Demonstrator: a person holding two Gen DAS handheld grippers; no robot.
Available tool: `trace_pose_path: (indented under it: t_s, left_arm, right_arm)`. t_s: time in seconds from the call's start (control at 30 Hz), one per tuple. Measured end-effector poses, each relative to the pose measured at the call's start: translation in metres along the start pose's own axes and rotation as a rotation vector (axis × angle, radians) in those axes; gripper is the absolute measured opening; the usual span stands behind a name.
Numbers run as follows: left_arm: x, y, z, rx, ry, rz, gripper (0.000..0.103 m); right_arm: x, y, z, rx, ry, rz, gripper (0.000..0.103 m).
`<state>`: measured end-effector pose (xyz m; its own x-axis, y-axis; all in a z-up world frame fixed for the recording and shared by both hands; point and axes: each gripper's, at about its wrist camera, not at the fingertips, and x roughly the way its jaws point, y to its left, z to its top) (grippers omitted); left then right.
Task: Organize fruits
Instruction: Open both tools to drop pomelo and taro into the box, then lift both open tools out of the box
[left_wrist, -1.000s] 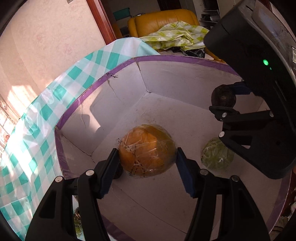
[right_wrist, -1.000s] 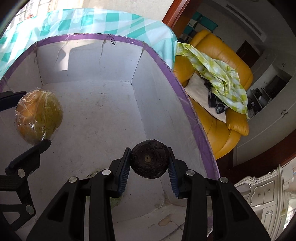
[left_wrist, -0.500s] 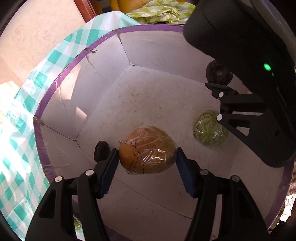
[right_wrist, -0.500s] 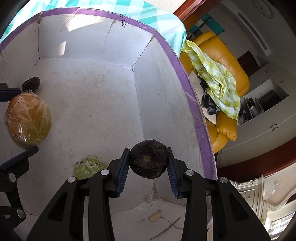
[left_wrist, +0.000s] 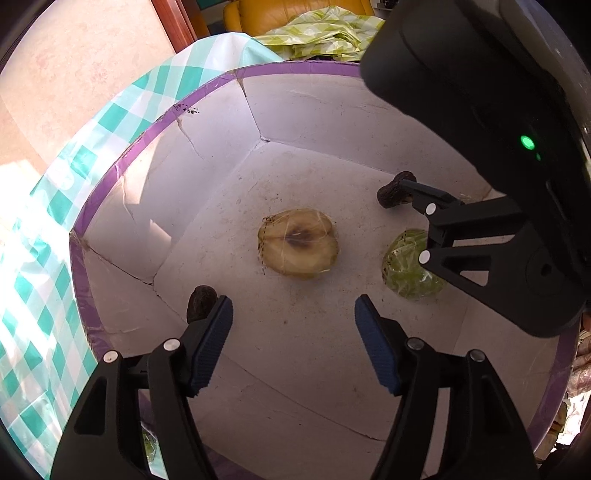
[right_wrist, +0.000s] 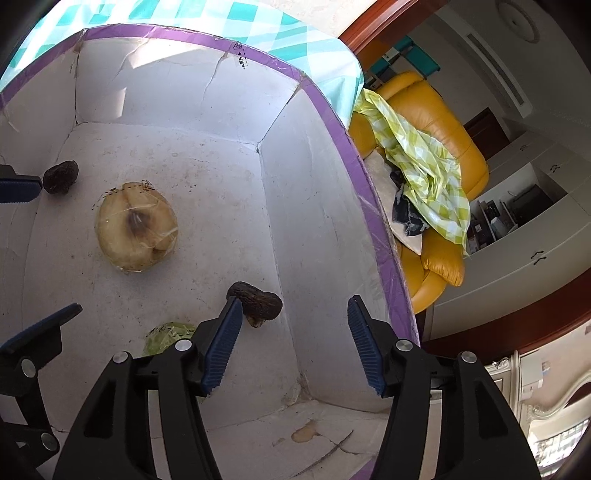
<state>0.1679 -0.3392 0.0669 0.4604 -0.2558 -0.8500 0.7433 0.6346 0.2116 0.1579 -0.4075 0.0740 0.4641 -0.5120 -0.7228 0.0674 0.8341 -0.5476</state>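
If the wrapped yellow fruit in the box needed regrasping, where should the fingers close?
Across the wrapped yellow fruit's widest middle, coming straight down from above: it lies round and flattish on the box floor, with bare floor on both sides.

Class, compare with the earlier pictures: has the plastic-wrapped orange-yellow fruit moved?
Yes. The plastic-wrapped orange-yellow fruit has left the open left gripper and now lies on the floor of the purple-rimmed white box, nearer its far corner.

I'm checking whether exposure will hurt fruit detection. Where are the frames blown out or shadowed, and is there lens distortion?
Left wrist: sunlight washes out the checked tablecloth at left; the box rim bows from fisheye. Right wrist: a bright sun patch on the far box wall, while the wrapped fruit sits evenly lit and sharp.
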Motion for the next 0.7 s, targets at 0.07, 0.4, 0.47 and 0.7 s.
trace_pose_path:
  t_s: [0.07,0.4,0.47,0.7]
  left_arm:
    - [-0.002,-0.002,-0.001,0.008,-0.016,0.001,0.079]
    - [-0.018,-0.007,-0.007,0.004,-0.157,0.052,0.101]
    - [-0.025,-0.006,-0.008,0.006,-0.204,0.083,0.101]
    - [-0.054,0.013,-0.020,-0.111,-0.343,0.082,0.101]
  right_arm:
    - [-0.002,-0.001,0.001,0.007,-0.009,-0.004,0.067]
    - [-0.010,-0.012,0.002,0.087,-0.072,0.023,0.085]
    - [-0.011,-0.019,0.000,0.135,-0.078,0.060,0.085]
    - [-0.013,-0.036,-0.005,0.283,-0.119,0.156,0.089]
